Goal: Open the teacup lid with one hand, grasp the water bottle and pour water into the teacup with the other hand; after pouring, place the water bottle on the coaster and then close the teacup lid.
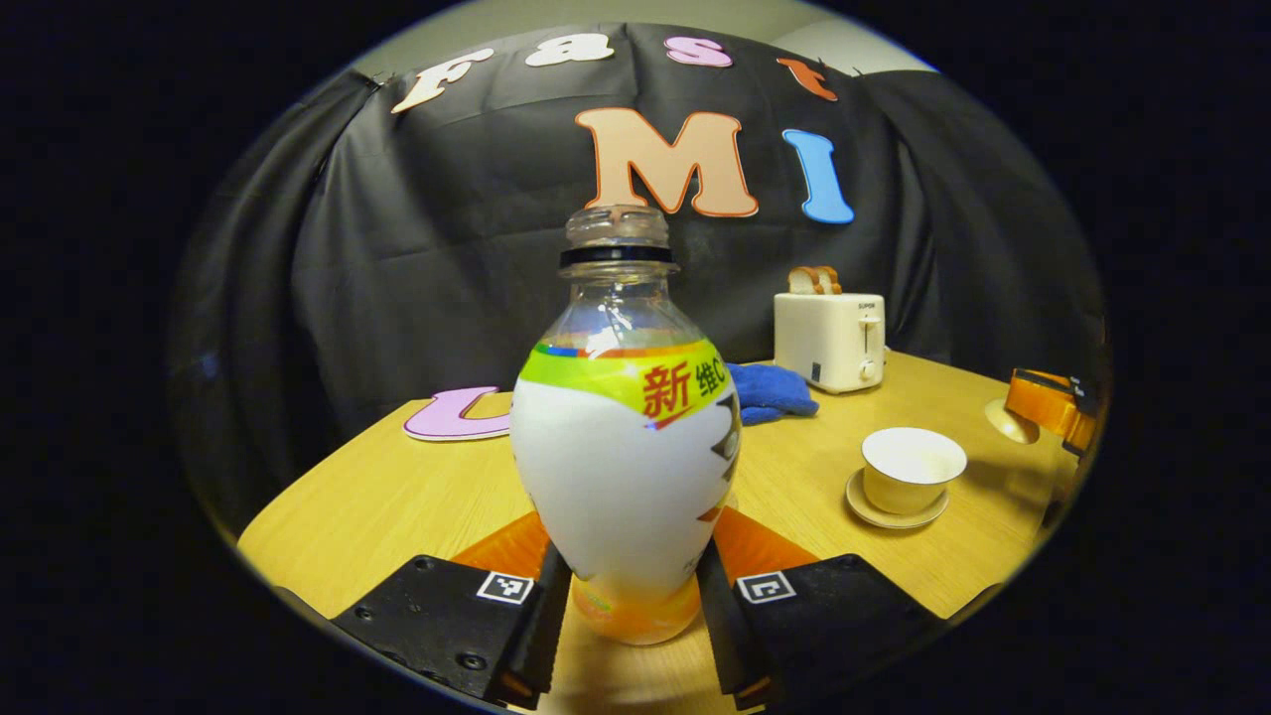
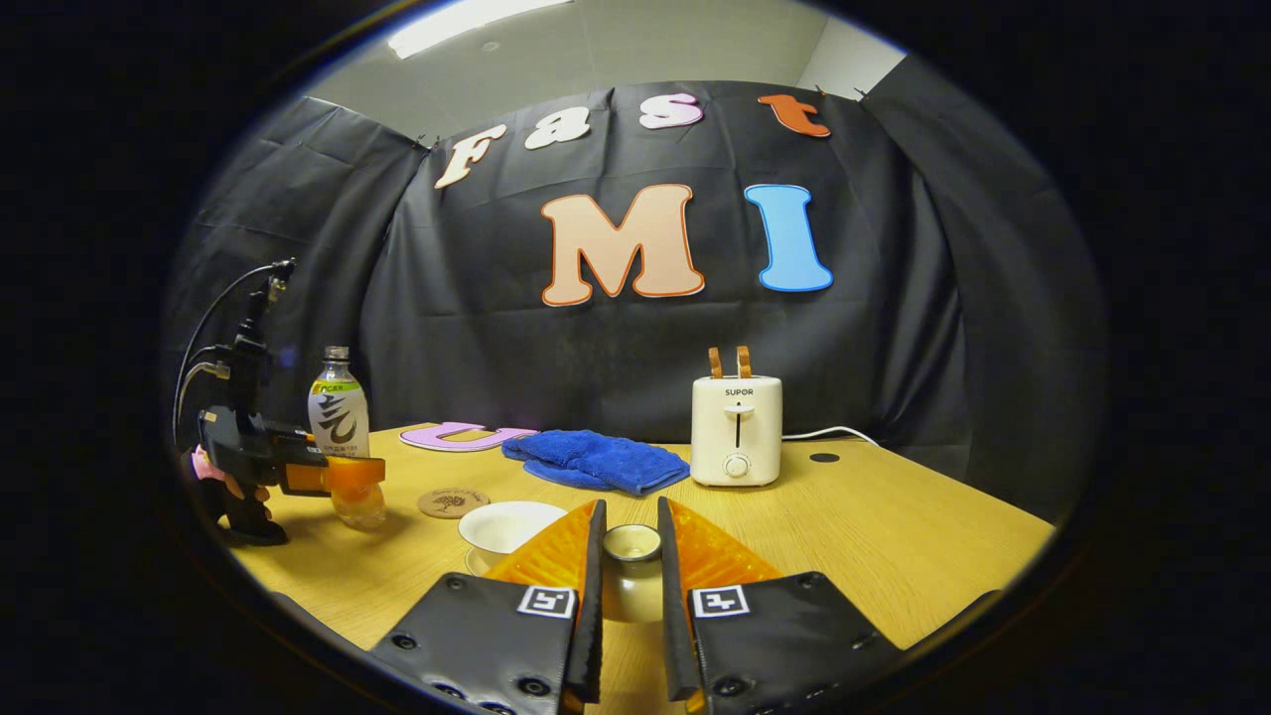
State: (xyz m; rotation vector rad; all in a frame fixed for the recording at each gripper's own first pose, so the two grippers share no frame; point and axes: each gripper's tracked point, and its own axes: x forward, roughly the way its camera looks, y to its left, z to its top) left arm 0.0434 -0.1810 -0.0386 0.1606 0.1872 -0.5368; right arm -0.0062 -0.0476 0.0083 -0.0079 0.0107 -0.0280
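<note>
While the water bottle (image 1: pixel 626 457) is clamped upright by the left gripper (image 1: pixel 629 596), the lid (image 2: pixel 632 544) is pinched by the right gripper (image 2: pixel 630 586), teacup (image 2: pixel 506 526) at ten o'clock.

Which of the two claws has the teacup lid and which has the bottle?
The right claw grips the teacup lid by its knob; the left claw clamps the water bottle.
</note>
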